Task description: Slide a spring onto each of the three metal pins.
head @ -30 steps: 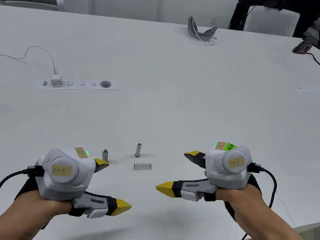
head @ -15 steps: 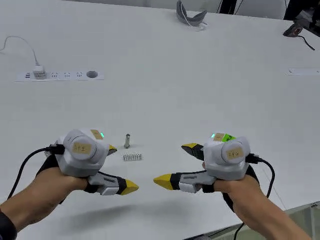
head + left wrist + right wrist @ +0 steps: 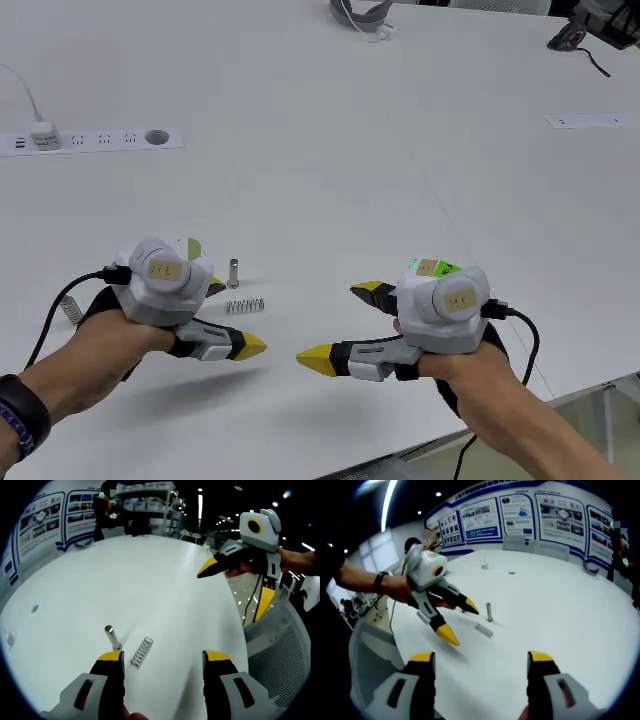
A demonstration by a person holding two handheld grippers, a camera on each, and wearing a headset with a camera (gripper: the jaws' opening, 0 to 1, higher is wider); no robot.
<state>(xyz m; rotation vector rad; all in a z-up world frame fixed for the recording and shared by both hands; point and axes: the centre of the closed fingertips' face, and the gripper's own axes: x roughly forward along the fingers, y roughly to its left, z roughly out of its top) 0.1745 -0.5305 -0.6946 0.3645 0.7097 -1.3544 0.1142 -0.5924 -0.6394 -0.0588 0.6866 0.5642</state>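
Left gripper [image 3: 163, 656]: jaws spread wide, nothing between them. Just ahead of the tips, nearer one jaw than the other, a spring [image 3: 141, 651] lies flat on the worktop [image 3: 165, 595]. Seen from this gripper, its long axis runs forward and slightly across the gap, not squarely crosswise to it. The pin [image 3: 112, 636] stands upright just beyond it, apart from the spring and bare of any coil.

From the head view, the spring [image 3: 244, 305] lies just beside the pin [image 3: 233, 272], on the person's side of it, and its axis runs left to right across the person. The left gripper [image 3: 232, 318] sits close by the pin, with the spring inside the line of its open jaws. The right gripper [image 3: 338, 323] is also open wide and empty. It hangs well apart from the pin, to its right, tips pointing toward it.

The right gripper view confirms the order outward from those jaws [image 3: 481, 656]: spring [image 3: 483, 629] first, pin [image 3: 489, 612] behind it, left gripper [image 3: 460, 622] just beside both.

Judgement: the left gripper is the nearer and the likelier to take the spring. It would need to turn so that the jaws close across the coil's sides. No spring is on this pin yet.
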